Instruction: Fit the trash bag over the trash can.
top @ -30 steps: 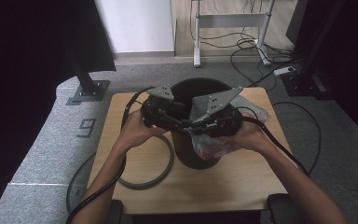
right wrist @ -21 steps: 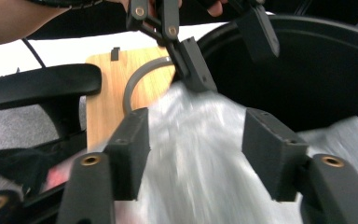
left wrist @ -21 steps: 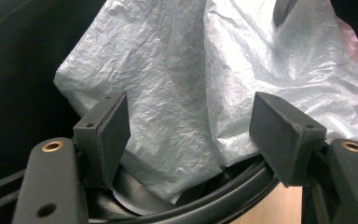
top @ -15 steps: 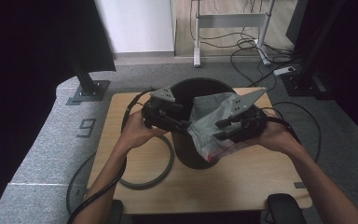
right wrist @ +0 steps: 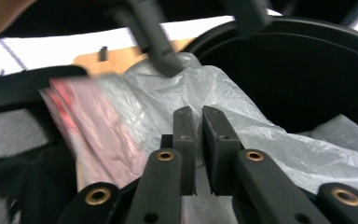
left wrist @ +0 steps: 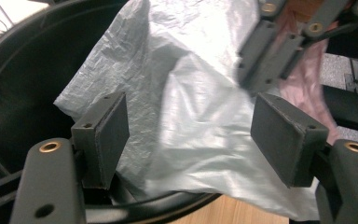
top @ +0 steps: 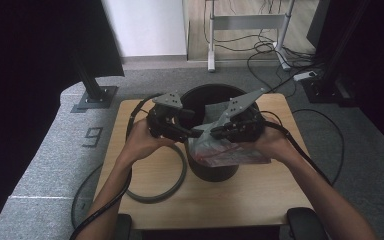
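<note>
A grey plastic bag [top: 226,151] with a pinkish patch hangs over the front rim of a black bin [top: 215,172] on the wooden table [top: 260,192]. My right gripper [top: 211,131] is shut on a fold of the bag [right wrist: 261,135], its jaws pressed together [right wrist: 198,135]. My left gripper [top: 191,133] is just to its left at the rim, open. In the left gripper view the bag [left wrist: 186,93] lies between its spread pads [left wrist: 107,135], not pinched. The right gripper's jaws [left wrist: 270,60] show at that view's upper right.
A grey ring [top: 155,192] lies flat on the table left of the bin. Cables trail off both sides of the table. A dark stand base [top: 96,96] and a metal frame [top: 245,30] stand on the floor beyond.
My right gripper has moved left with the bag, closing in on the left gripper at the bin's front rim. The left gripper has barely shifted.
</note>
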Action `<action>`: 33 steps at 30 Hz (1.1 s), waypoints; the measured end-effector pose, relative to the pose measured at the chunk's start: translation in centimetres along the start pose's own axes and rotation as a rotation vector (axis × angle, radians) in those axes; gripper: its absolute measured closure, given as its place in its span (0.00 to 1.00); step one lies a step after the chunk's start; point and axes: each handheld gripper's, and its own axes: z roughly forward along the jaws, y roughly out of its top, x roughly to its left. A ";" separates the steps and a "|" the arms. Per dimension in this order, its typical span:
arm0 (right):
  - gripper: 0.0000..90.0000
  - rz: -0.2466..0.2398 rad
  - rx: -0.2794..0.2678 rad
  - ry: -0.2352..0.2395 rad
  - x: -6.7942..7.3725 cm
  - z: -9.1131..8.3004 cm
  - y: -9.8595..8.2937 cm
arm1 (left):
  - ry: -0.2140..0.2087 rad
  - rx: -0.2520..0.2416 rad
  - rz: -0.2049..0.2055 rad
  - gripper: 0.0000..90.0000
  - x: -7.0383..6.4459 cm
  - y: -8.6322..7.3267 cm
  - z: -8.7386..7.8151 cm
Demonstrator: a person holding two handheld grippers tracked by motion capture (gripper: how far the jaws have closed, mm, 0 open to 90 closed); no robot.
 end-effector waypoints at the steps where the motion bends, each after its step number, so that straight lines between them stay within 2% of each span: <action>1: 0.88 0.018 0.003 -0.004 -0.1 0.3 0.0 | 0.002 0.012 -0.001 0.30 0.1 -0.2 0.2; 2: 0.85 0.024 0.009 -0.005 -0.2 0.6 0.0 | 0.013 0.027 -0.001 0.30 0.1 -0.4 0.4; 3: 0.77 0.026 0.008 -0.012 -0.3 0.7 -0.1 | 0.024 0.044 0.002 0.30 0.1 -0.6 0.7; 5: 0.68 0.048 -0.011 -0.026 -0.4 0.4 -0.1 | 0.010 0.030 -0.018 0.31 0.3 -0.8 0.8; 6: 0.61 0.063 -0.034 -0.016 -0.5 -0.4 -0.3 | 0.013 0.029 -0.018 0.31 0.4 -0.9 0.8; 7: 0.61 0.063 -0.034 -0.016 -0.5 -0.4 -0.3 | 0.020 0.032 -0.015 0.31 0.4 -0.9 0.8; 10: 0.56 0.061 -0.055 -0.005 -0.1 -2.0 -0.6 | 0.027 0.033 -0.010 0.31 0.3 -0.8 0.8; 14: 0.53 0.054 -0.048 0.012 1.1 -3.7 -1.9 | 0.043 0.038 -0.004 0.31 0.1 -0.7 0.8; 16: 0.52 0.051 -0.041 0.021 1.6 -3.9 -2.6 | 0.045 0.039 -0.006 0.31 0.1 -0.7 0.8; 24: 0.50 0.036 -0.025 0.036 3.0 -4.3 -4.5 | 0.046 0.039 -0.010 0.31 0.0 -0.7 0.8; 28: 0.50 0.055 -0.034 0.057 3.5 -4.0 -5.7 | 0.041 0.033 -0.017 0.31 0.1 -0.9 0.7; 33: 0.50 0.064 -0.027 0.041 3.6 -3.7 -7.0 | 0.036 0.025 -0.025 0.31 0.1 -1.0 0.6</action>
